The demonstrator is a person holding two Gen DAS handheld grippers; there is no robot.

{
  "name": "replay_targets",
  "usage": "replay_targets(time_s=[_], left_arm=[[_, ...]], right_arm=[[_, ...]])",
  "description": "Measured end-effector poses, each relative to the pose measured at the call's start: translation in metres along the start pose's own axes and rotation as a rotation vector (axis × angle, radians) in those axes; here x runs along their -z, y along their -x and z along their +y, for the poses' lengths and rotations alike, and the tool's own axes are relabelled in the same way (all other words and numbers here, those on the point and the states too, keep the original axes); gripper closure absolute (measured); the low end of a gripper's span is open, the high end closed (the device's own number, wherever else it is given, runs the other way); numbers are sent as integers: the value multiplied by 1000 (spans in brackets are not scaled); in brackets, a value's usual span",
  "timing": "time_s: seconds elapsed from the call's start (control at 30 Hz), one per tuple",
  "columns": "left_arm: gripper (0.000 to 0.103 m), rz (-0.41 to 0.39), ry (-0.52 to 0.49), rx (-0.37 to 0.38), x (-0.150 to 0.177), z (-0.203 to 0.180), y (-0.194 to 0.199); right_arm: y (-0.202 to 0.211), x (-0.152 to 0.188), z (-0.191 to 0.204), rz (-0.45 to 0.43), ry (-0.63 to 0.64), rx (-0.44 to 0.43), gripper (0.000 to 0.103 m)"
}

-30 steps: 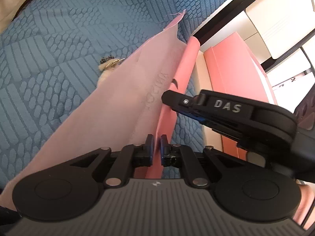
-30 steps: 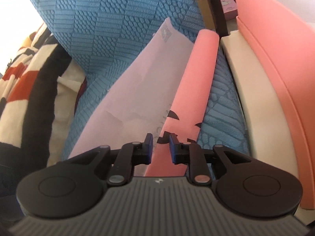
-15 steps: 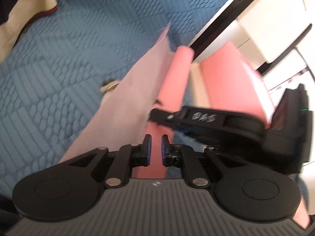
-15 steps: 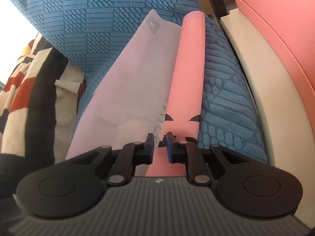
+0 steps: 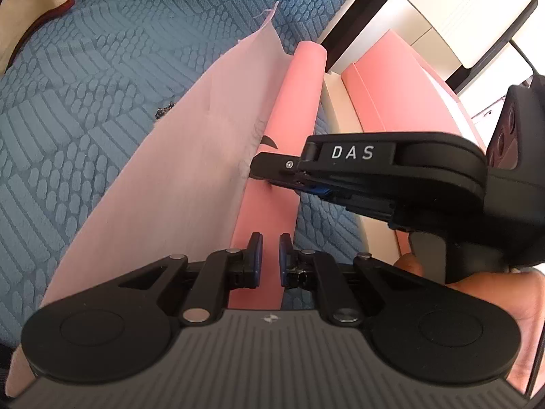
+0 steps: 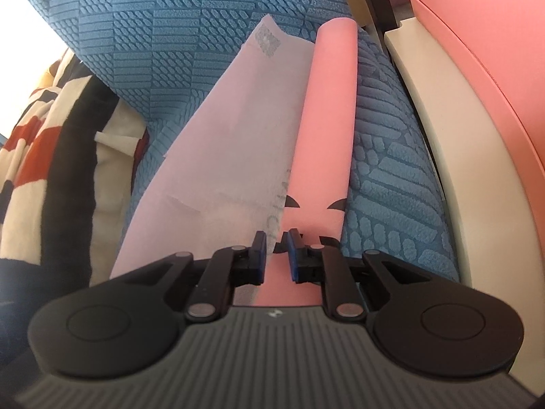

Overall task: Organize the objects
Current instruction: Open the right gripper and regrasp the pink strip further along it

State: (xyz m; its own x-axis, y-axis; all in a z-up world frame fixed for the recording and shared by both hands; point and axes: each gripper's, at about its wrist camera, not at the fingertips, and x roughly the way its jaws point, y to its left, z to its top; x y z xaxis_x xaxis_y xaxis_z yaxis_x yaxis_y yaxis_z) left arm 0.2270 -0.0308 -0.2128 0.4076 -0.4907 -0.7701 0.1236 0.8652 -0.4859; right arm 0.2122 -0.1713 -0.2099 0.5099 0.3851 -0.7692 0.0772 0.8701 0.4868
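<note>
Over the blue bedspread (image 5: 85, 78) I hold the pink paper bag (image 6: 320, 143) with both left tongs (image 5: 268, 259) and right tongs (image 6: 275, 255) nearly closed on its folded edge, and next I judge it needs pressing flat.

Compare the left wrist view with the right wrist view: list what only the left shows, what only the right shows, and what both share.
Only the left wrist view shows the right gripper from outside, lettered DAS, its tip against the pink roll, plus the hand carrying it and a small dark trinket beside the sheet.

Only the right wrist view shows the striped blanket in black, red and cream.

Both share the pink roll, the pale pink sheet unrolled from it, the blue textured cover and the pink box. Each view's own jaws stand nearly shut over the roll.
</note>
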Motion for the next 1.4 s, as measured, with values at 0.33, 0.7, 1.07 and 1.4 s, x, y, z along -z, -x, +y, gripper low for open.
replay_targets(time_s=[0.33, 0.7, 1.07, 1.4], left_arm=[[93, 8, 3, -5, 2, 1, -2], [93, 20, 11, -13, 1, 5, 4], [93, 2, 47, -18, 1, 11, 10], [93, -15, 100, -35, -7, 17, 12]], right_arm=[[13, -12, -7, -97, 5, 86, 80], [4, -26, -26, -104, -67, 108, 55], [1, -24, -26, -58, -95, -17, 54], [8, -10, -28, 14, -135, -163, 81]])
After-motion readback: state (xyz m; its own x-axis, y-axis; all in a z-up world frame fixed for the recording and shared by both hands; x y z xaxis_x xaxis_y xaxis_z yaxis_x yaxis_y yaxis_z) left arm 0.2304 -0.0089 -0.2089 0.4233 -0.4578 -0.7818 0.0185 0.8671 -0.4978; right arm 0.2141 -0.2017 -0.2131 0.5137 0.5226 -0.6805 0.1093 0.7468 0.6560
